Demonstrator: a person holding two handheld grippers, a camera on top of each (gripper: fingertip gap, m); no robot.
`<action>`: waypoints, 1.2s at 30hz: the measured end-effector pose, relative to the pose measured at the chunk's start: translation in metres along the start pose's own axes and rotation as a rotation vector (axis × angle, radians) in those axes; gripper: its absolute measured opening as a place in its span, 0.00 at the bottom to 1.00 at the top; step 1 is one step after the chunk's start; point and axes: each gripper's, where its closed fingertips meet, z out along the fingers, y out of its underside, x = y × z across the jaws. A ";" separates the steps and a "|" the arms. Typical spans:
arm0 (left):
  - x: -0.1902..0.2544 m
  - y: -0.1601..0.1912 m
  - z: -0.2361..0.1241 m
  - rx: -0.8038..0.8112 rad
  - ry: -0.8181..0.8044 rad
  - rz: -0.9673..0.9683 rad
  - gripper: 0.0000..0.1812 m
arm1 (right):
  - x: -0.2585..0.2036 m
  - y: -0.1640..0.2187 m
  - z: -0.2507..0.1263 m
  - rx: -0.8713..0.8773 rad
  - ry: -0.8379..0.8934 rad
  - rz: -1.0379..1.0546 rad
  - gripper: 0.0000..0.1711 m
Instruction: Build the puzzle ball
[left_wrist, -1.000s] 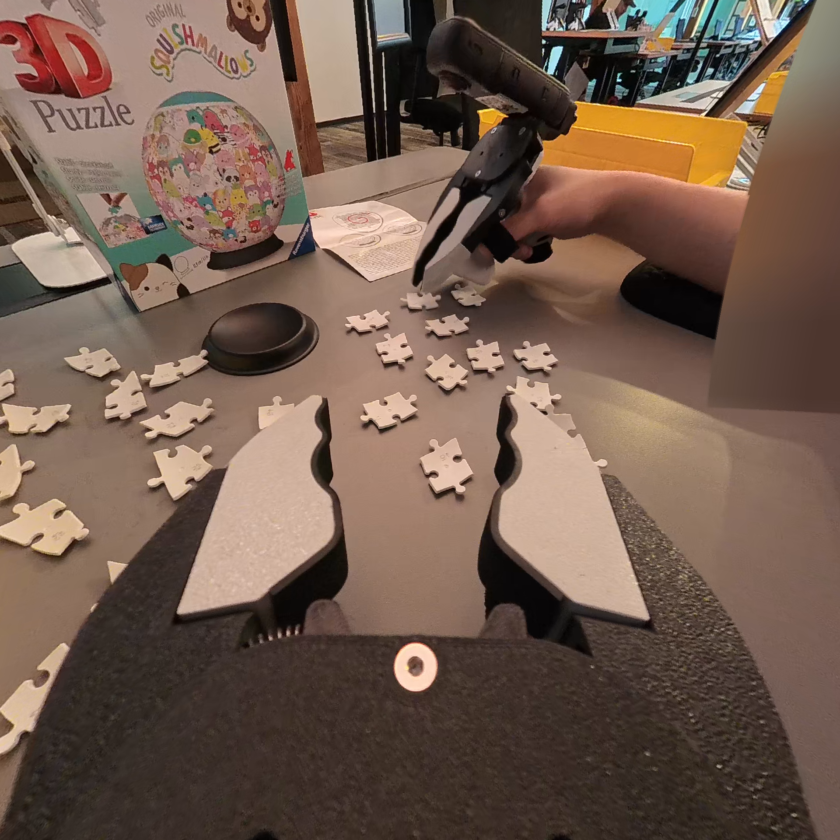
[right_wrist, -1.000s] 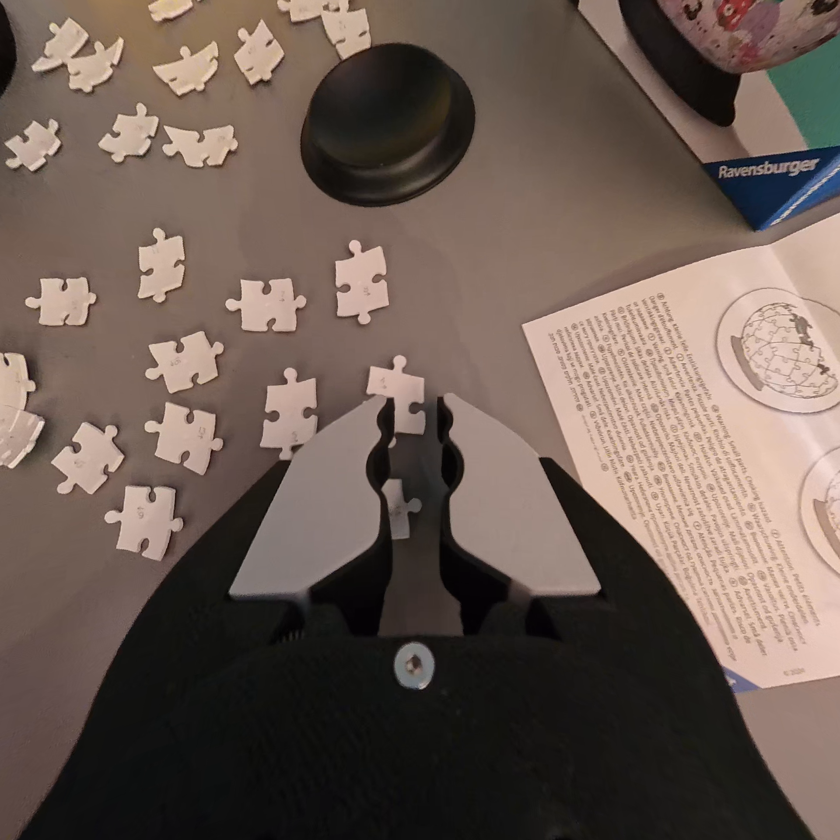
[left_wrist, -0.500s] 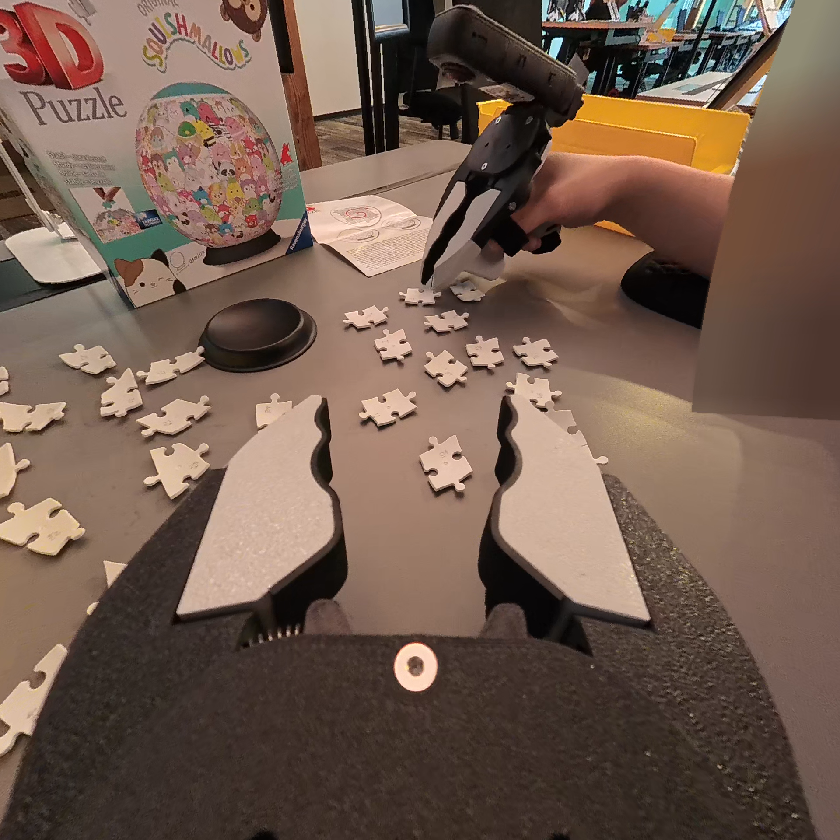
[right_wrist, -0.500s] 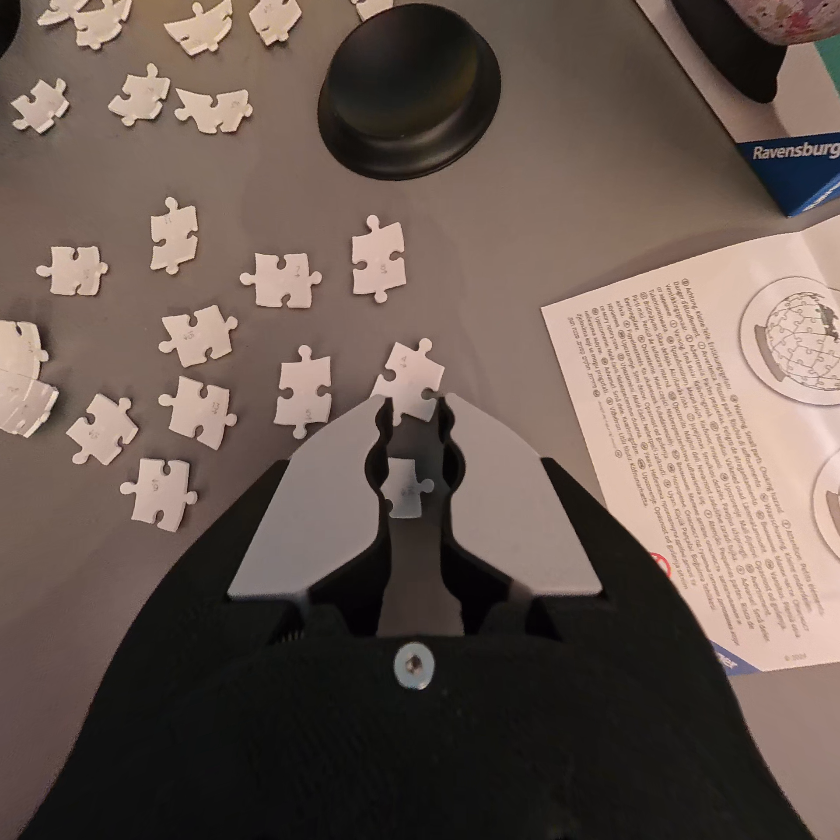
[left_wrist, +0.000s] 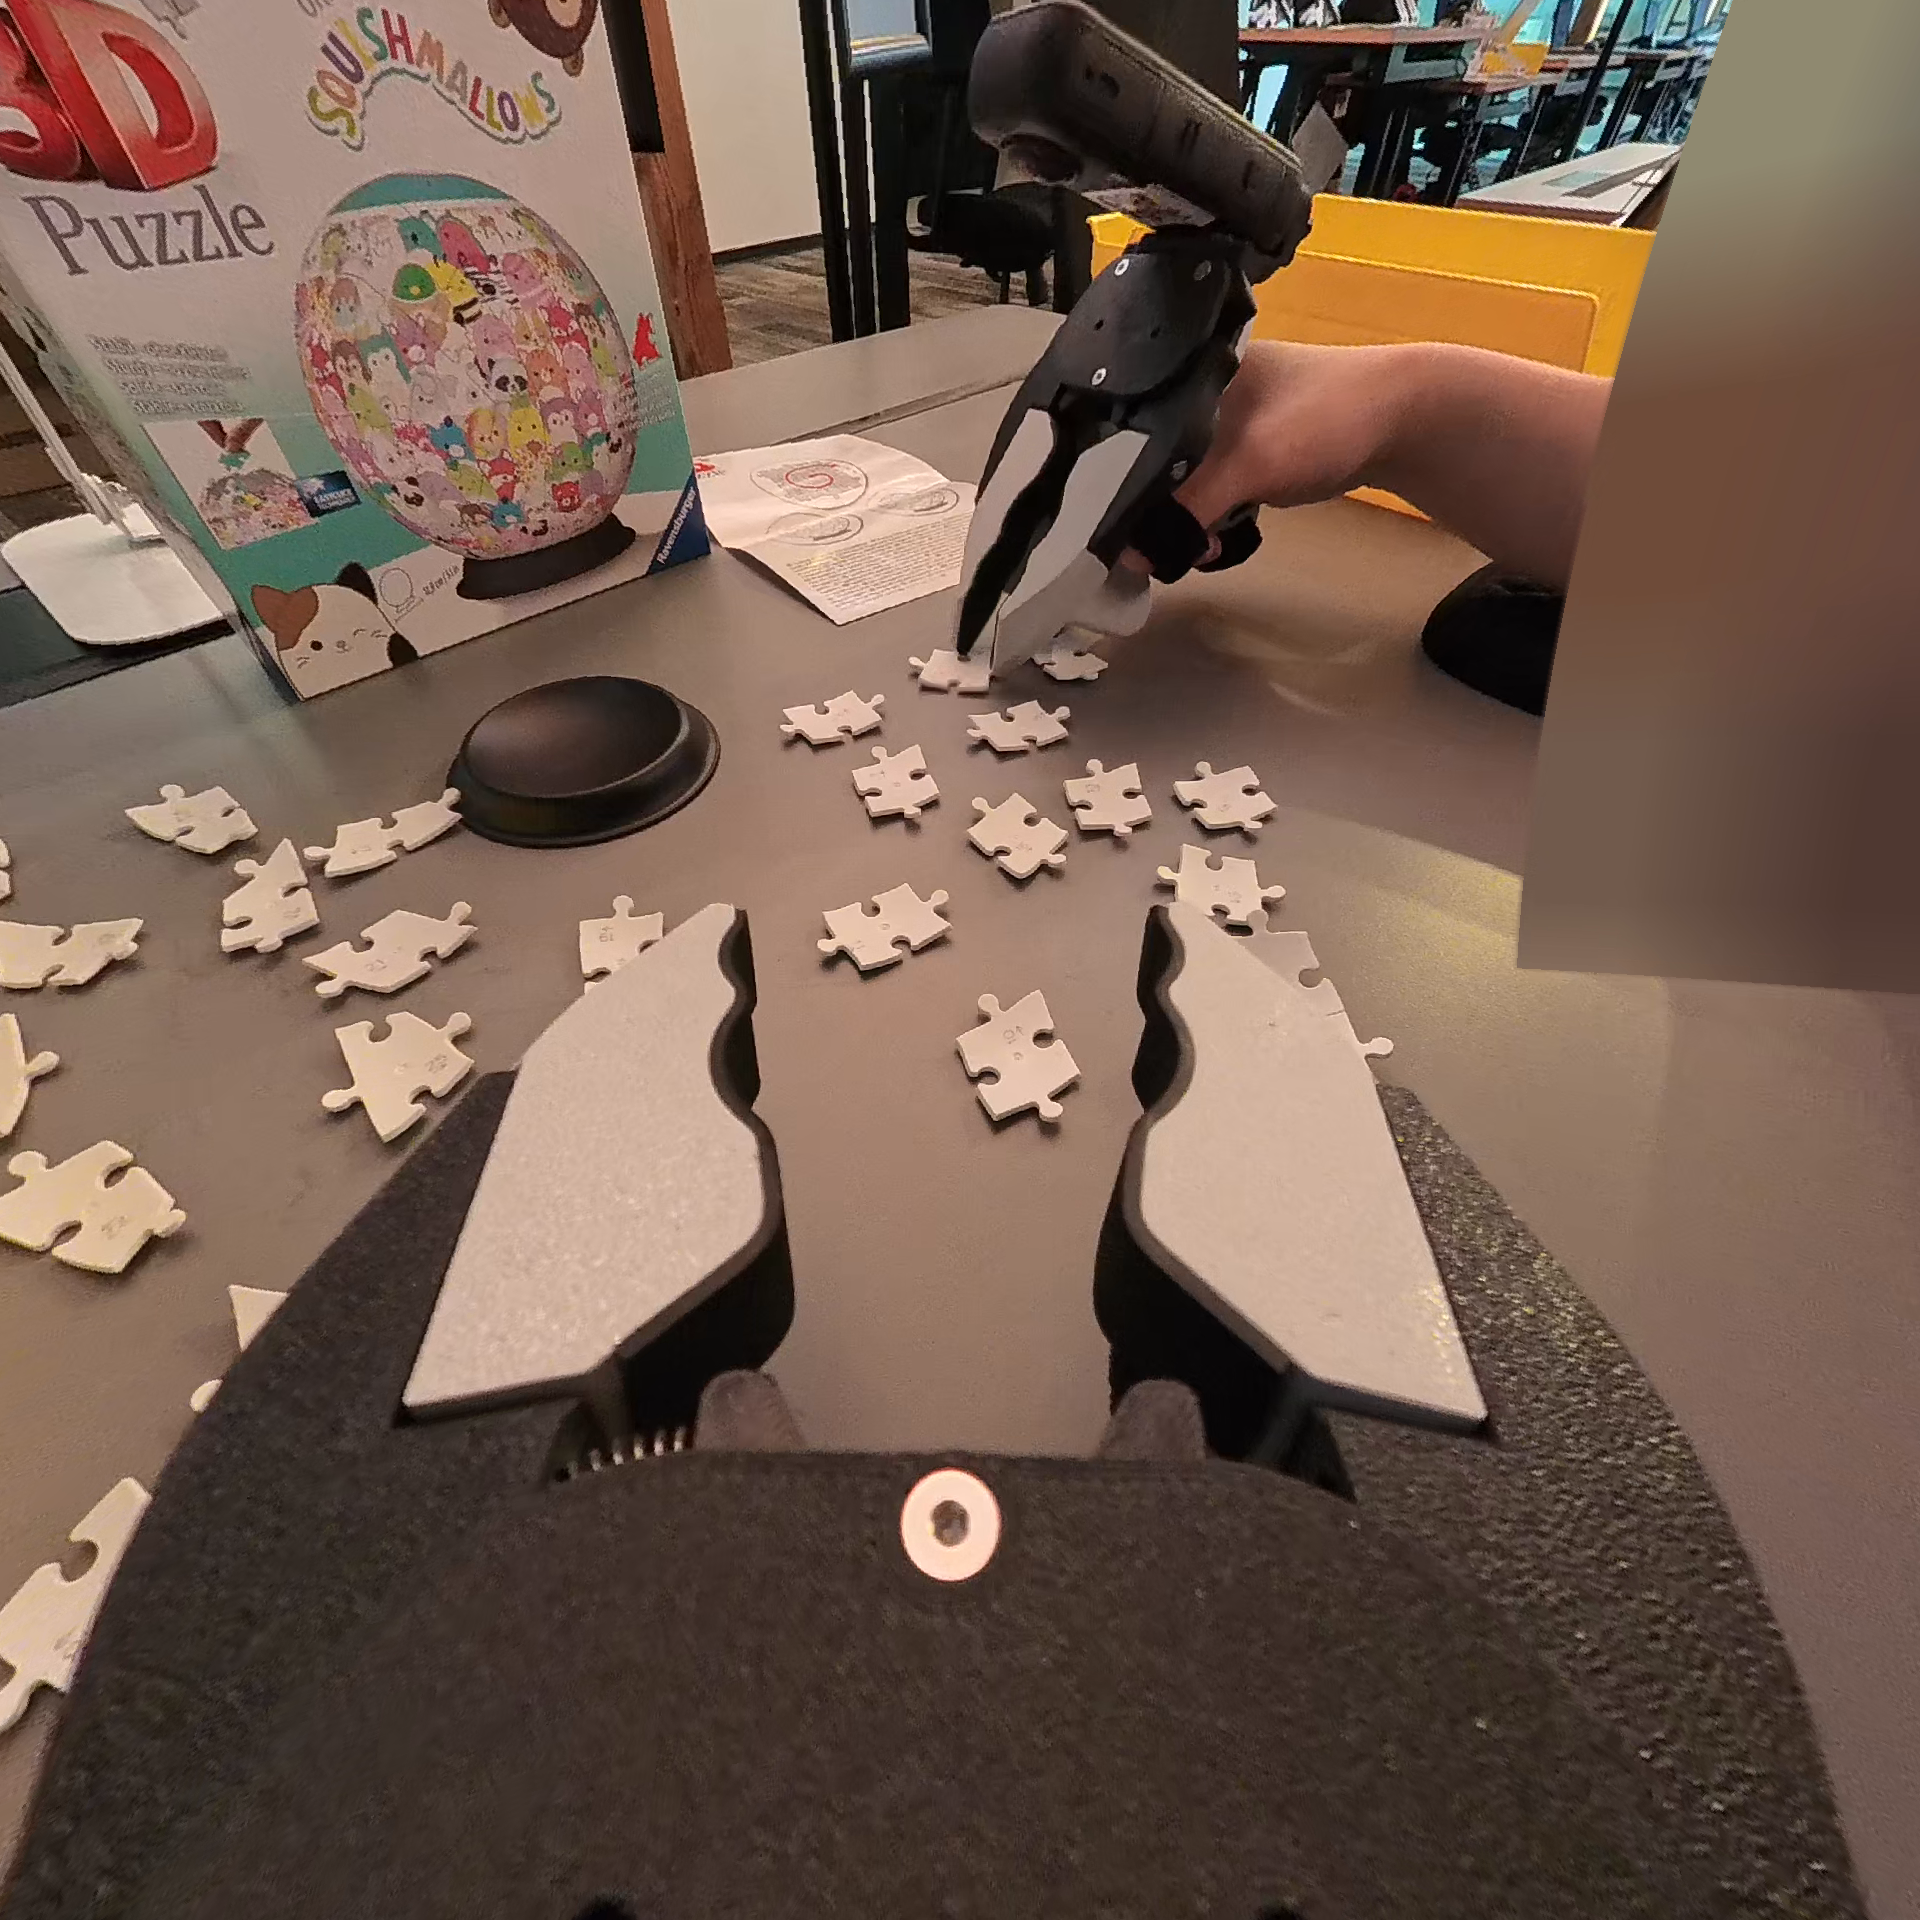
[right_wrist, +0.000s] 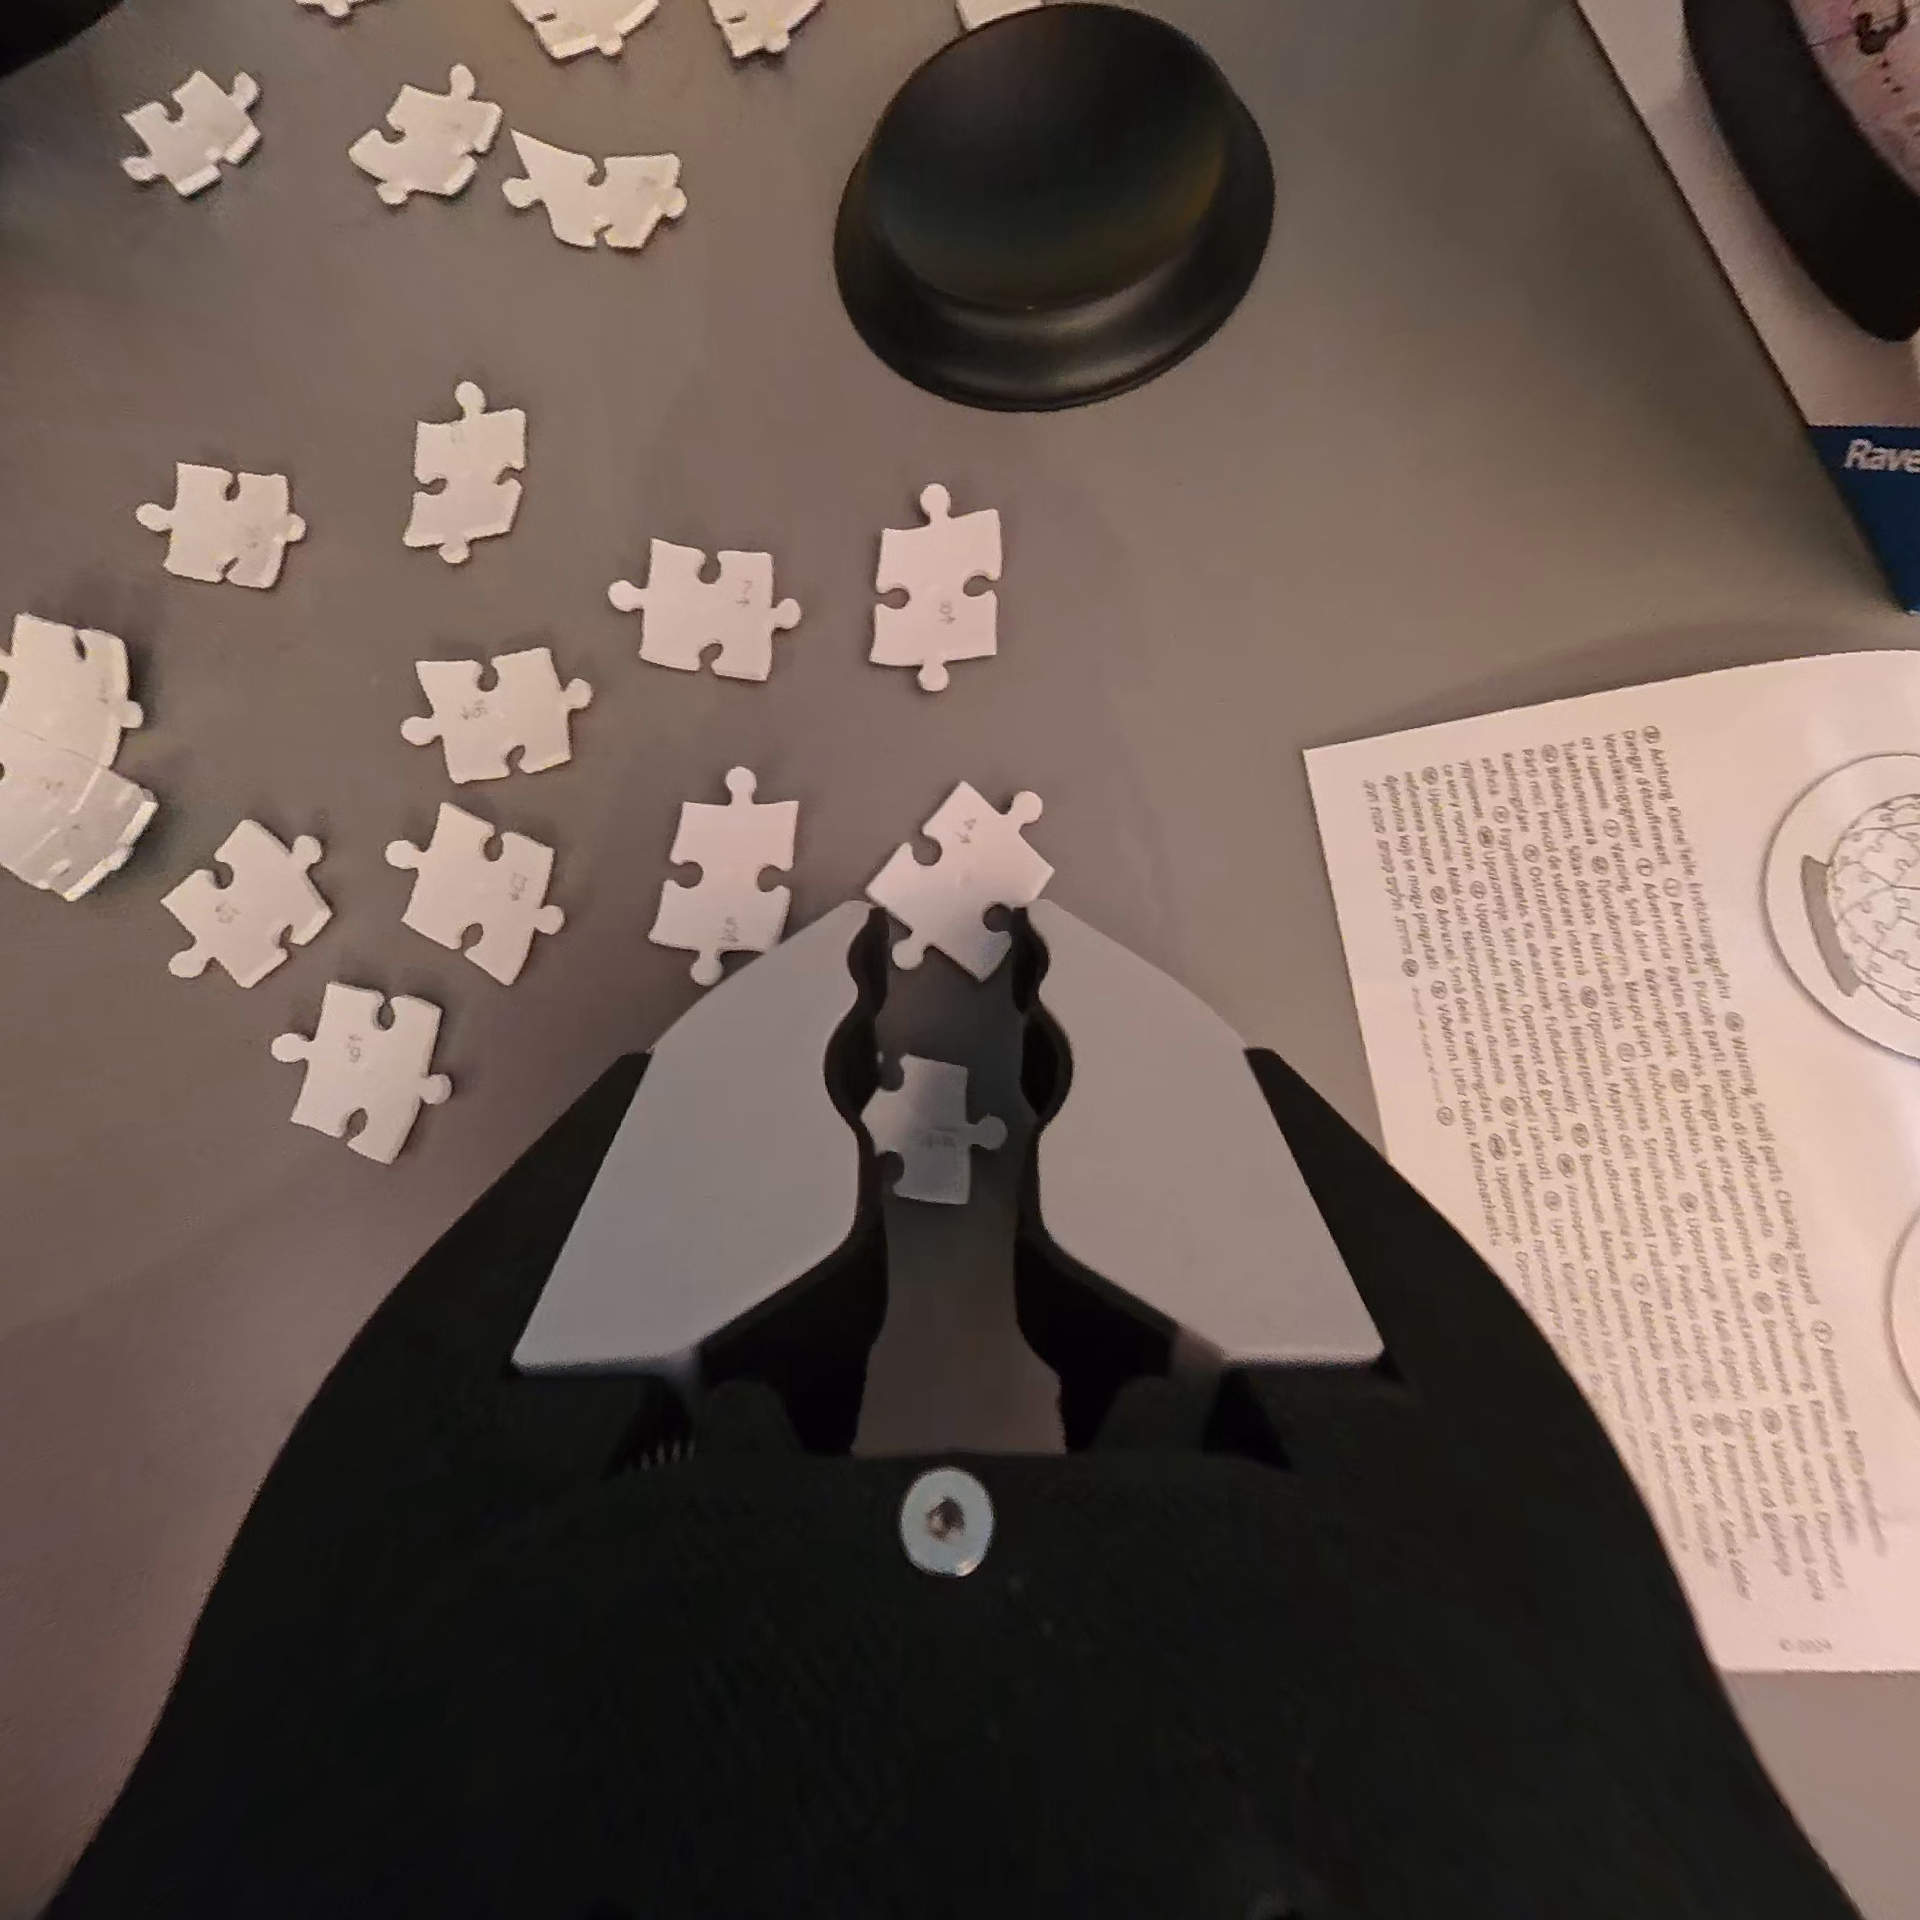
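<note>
Between the right hand-held gripper's (right_wrist: 948, 914) tips sat a white puzzle piece (right_wrist: 961, 894), tilted, its lower corner pinched by the narrowly parted fingers; a second piece (right_wrist: 935, 1141) lay on the grey desk (right_wrist: 1195, 540) farther back in the gap. Left hand-held gripper (left_wrist: 943, 925) hovered wide open, holding nothing. Only the left wrist view showed the puzzle box (left_wrist: 332, 312); black stand (right_wrist: 1055, 203) appeared in both.
</note>
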 end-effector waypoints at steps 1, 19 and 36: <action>0.000 0.000 0.000 -0.001 0.001 -0.001 0.39 | -0.001 0.000 0.000 0.000 -0.004 -0.004 0.14; 0.001 0.001 0.001 -0.006 0.006 -0.003 0.39 | -0.001 0.003 -0.026 0.011 -0.037 -0.085 0.13; 0.001 -0.001 0.000 0.009 0.008 -0.002 0.39 | 0.007 -0.009 -0.014 -0.002 -0.104 -0.381 0.26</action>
